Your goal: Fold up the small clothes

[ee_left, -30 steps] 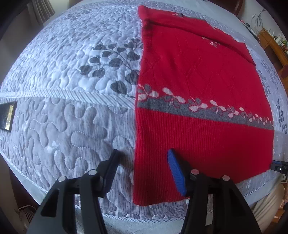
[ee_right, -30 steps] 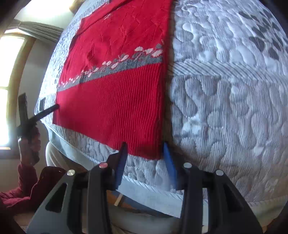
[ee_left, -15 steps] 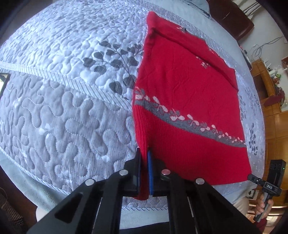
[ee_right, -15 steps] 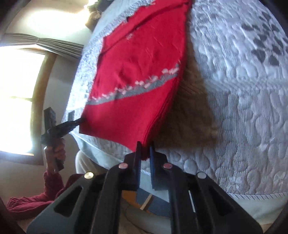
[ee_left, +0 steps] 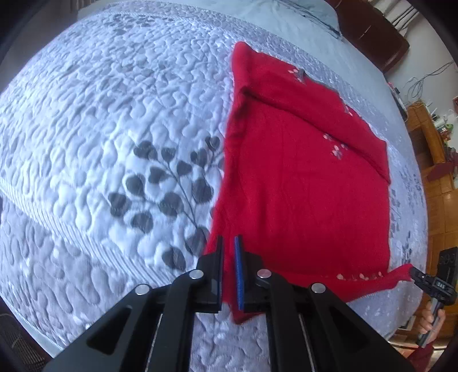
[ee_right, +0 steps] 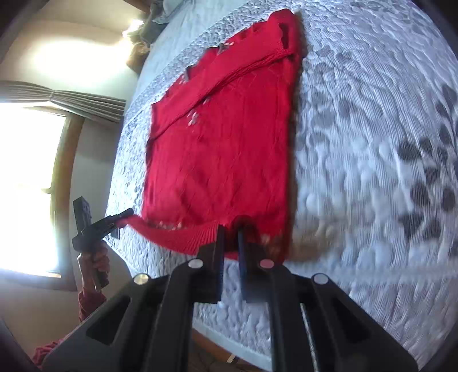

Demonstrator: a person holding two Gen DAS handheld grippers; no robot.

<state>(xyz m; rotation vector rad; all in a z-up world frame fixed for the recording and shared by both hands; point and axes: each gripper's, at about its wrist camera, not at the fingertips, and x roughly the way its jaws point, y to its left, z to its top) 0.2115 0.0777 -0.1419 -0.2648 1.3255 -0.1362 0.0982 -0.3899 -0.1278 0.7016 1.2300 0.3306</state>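
A red knit sweater (ee_left: 300, 177) with a grey flowered band lies on a grey quilted bed; it also shows in the right wrist view (ee_right: 217, 148). My left gripper (ee_left: 228, 257) is shut on the sweater's near left hem corner. My right gripper (ee_right: 230, 240) is shut on the near right hem corner. Both corners are lifted and carried over the sweater's body, so the hem part curls over and hides the band. The right gripper also shows in the left wrist view (ee_left: 415, 276), and the left gripper in the right wrist view (ee_right: 126, 214).
The quilted bedspread (ee_left: 114, 128) with dark leaf prints spreads wide to the left of the sweater. A wooden cabinet (ee_left: 438, 160) stands at the right. A bright window with a curtain (ee_right: 34, 177) shows in the right wrist view. Pillows (ee_right: 154, 14) lie at the bed's head.
Both grippers closed on the hem corners, then lifted them and moved forward toward the collar. The lower part of the sweater now folds over its body.
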